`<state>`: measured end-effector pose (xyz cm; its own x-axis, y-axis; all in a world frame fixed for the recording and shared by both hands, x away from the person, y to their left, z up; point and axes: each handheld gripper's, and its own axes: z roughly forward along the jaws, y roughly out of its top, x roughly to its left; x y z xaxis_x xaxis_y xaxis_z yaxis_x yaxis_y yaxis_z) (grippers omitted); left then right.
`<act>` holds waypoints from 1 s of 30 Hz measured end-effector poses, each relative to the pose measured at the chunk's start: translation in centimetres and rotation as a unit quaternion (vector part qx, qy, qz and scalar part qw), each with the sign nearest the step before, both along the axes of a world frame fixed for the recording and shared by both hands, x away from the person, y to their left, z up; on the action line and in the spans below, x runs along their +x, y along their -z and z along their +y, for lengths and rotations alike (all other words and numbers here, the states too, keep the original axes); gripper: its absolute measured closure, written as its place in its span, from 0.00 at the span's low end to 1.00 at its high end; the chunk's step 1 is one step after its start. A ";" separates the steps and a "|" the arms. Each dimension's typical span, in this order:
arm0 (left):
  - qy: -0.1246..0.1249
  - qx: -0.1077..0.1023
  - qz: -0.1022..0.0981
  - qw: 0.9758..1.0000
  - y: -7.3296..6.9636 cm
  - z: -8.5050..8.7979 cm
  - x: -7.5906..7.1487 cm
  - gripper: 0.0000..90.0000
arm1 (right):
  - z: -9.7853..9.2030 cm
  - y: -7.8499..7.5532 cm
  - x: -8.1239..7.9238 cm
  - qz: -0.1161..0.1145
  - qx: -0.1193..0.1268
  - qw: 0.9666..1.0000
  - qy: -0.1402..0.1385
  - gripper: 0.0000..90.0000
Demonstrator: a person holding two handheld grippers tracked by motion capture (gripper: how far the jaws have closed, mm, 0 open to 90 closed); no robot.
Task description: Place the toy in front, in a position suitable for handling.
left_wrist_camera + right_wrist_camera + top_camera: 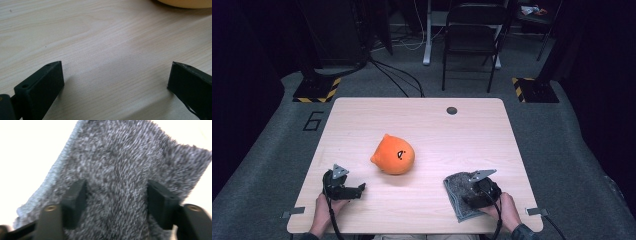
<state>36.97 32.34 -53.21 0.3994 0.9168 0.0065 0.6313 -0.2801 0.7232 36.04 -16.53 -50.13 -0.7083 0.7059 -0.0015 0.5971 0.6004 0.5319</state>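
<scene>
Right now we have our right claw [116, 200] down on the fuzzy grey cloth [458, 192] at the tabletop's [422, 125] near right, jaws apart around a fold, probably to pinch it next. Our left claw [115, 82] waits wide and empty by the orange plush toy [394, 155].

Orange plush [186, 3] cut off by top edge; grey towel [120, 170] blurred, overflows frame.
</scene>
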 end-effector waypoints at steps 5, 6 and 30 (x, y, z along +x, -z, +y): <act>0.000 0.000 0.000 1.000 0.0 0.0 0.0 0.00 | 0.0 -0.1 -0.1 -0.002 0.006 1.000 -0.004 0.56; 0.000 0.000 0.000 1.000 0.0 0.0 0.0 0.00 | 0.0 -0.1 -0.2 -0.005 0.005 1.000 -0.004 0.58; 0.000 0.000 0.000 1.000 0.0 0.0 0.0 0.00 | -0.2 -1.3 -0.5 -0.017 0.036 0.999 -0.008 0.80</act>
<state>36.97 32.34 -53.20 0.3999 0.9165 0.0070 0.6317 -0.2811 0.7224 35.57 -16.78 -48.86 -0.7204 0.6931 0.0259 0.5688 0.5690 0.5939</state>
